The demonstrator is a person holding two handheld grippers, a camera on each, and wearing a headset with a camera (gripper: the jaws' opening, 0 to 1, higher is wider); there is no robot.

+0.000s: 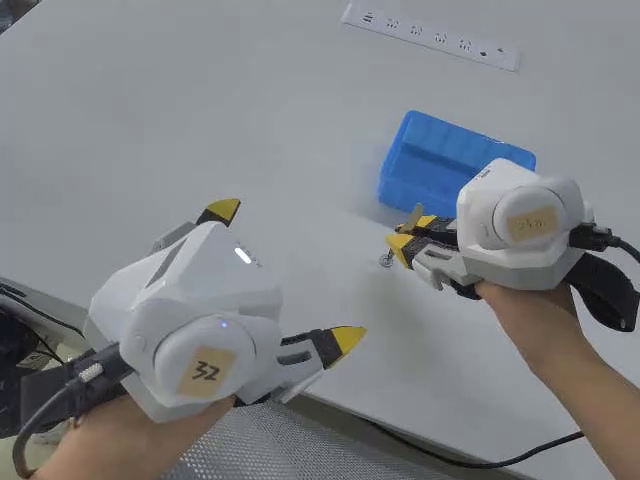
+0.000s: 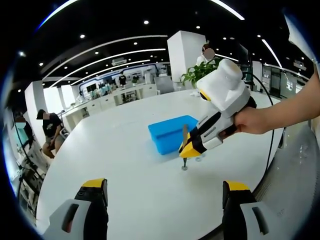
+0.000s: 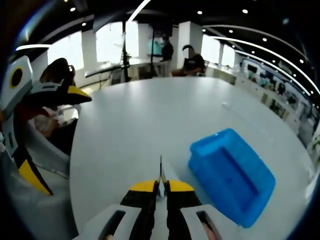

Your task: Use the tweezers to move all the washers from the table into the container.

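The right gripper (image 1: 405, 240) squeezes the tweezers (image 3: 160, 167) tight, they point down from it at a washer (image 2: 184, 167) on the worktop (image 1: 200, 120) right under their tip, the blue container (image 1: 450, 165) sits just behind, and the left gripper (image 2: 165, 185), spread wide and holding nothing, is farther off.

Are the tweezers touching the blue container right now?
Apart. The right gripper view shows a strip of bare table between the tweezers and the blue container.
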